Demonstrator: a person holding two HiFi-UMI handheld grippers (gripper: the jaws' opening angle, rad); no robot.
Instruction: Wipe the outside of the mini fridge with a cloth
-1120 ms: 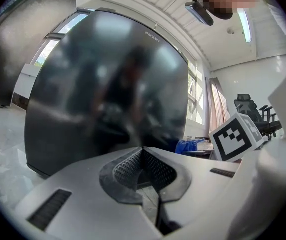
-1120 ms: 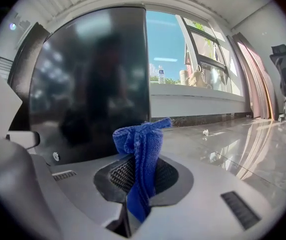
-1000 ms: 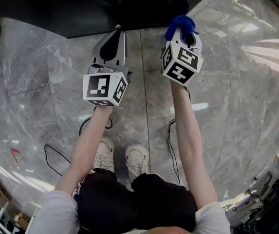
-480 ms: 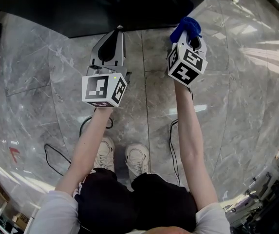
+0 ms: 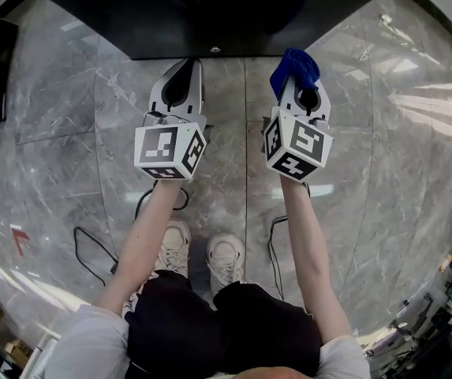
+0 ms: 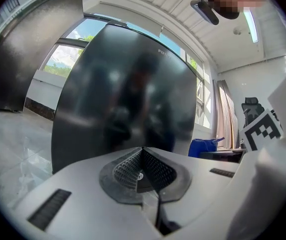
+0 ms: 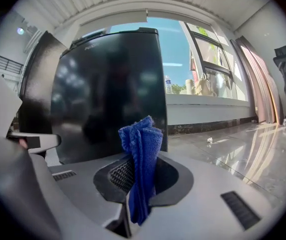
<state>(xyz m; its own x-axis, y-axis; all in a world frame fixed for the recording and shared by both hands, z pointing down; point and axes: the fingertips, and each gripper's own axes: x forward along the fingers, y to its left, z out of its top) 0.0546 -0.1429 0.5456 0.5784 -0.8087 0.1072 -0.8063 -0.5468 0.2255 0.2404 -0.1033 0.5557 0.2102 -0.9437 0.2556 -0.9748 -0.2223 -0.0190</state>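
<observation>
Just short of the black mini fridge (image 5: 210, 14), above the grey marble floor (image 5: 383, 172), I hold both grippers side by side. My right gripper (image 7: 140, 171) is clamped on the folded blue cloth (image 7: 142, 144), which sticks up past its tips, near the fridge's front. My left gripper (image 6: 143, 153) has its jaws pressed together with nothing between them.

Left gripper (image 6: 143, 151): jaws pressed together at 6 o'clock, ribbed pads meeting, nothing between them. Mini fridge (image 6: 128, 99): glossy black, upright, filling the centre from 9 to 1 o'clock, its door showing dim reflections. Surroundings: pale marble floor (image 6: 13, 144) at 8 o'clock, a bright window (image 6: 58, 59) at 10 o'clock, a blue container (image 6: 202, 146) and a dark chair (image 6: 251, 111) at 3 o'clock.
</observation>
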